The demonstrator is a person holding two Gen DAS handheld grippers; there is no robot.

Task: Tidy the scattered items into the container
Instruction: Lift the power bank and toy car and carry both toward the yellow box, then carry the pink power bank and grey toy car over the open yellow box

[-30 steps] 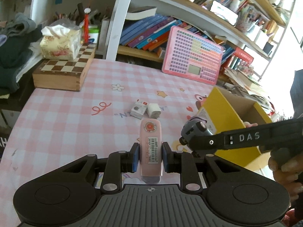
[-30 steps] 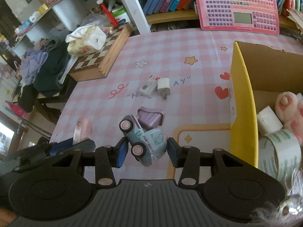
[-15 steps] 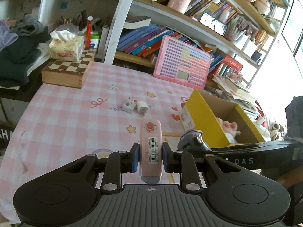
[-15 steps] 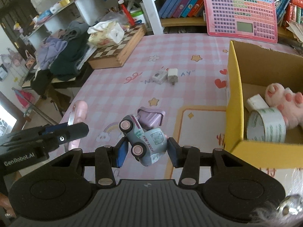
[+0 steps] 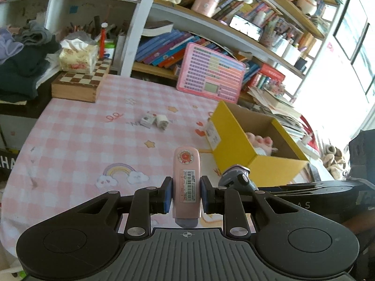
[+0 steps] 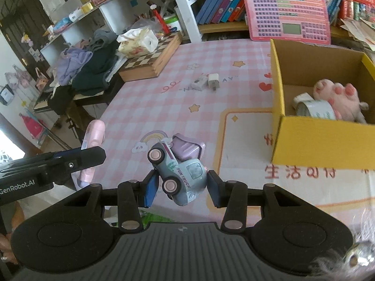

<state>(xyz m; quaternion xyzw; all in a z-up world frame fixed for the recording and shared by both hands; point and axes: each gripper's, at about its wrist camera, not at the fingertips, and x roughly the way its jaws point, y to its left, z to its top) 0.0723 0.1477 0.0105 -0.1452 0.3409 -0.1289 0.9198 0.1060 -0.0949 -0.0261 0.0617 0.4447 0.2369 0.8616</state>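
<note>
My left gripper is shut on a pink oblong case with a barcode label, held above the pink checked table; the case also shows in the right wrist view. My right gripper is shut on a pale blue toy truck, tilted nose down, also visible in the left wrist view. The yellow cardboard box stands to the right and holds a pink plush and a tape roll. A purple tin, a white charger and a small white box lie on the table.
A wooden chessboard box with a tissue box sits at the far left. A pink toy keyboard leans on the bookshelf behind. Clothes are piled left of the table.
Both grippers have drawn back and up from the table with their items still held, so more of the table and box shows. The purple tin stays on the table.
</note>
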